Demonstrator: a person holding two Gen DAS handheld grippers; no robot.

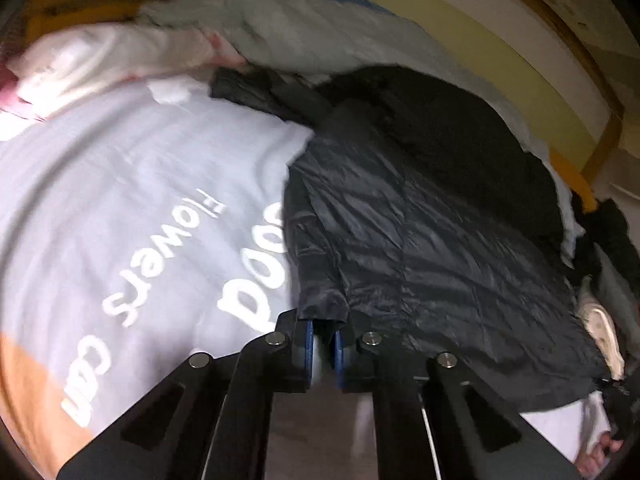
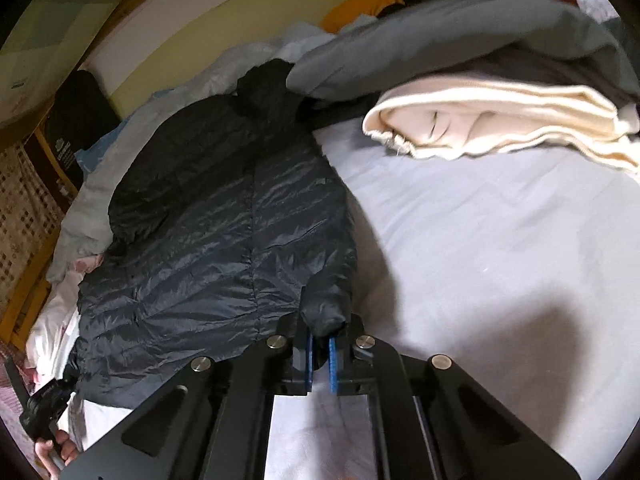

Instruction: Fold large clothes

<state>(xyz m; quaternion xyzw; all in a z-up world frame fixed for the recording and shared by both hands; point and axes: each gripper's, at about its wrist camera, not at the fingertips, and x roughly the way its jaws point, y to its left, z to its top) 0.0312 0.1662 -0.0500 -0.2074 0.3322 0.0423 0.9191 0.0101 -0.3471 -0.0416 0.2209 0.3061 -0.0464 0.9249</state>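
Note:
A black quilted puffer jacket (image 1: pixel 432 216) (image 2: pixel 224 208) lies spread flat on a pale grey bed sheet (image 2: pixel 500 248). In the left wrist view my left gripper (image 1: pixel 323 332) is shut on the jacket's near left edge, with a fold of black fabric between the blue pads (image 1: pixel 307 344). The right wrist view shows my right gripper (image 2: pixel 321 340) shut on the rounded end of the jacket's sleeve (image 2: pixel 324 308). The other gripper (image 2: pixel 44 404), held by a hand (image 2: pixel 52 448), shows at the jacket's far lower corner.
The sheet (image 1: pixel 132 184) has white lettering. A folded cream fleece (image 2: pixel 500 120) and a grey garment (image 2: pixel 460 36) are piled at the right. White and pink bedding (image 1: pixel 100 60) lies beyond the jacket. A yellow and white padded panel (image 1: pixel 500 48) and wooden frame border the bed.

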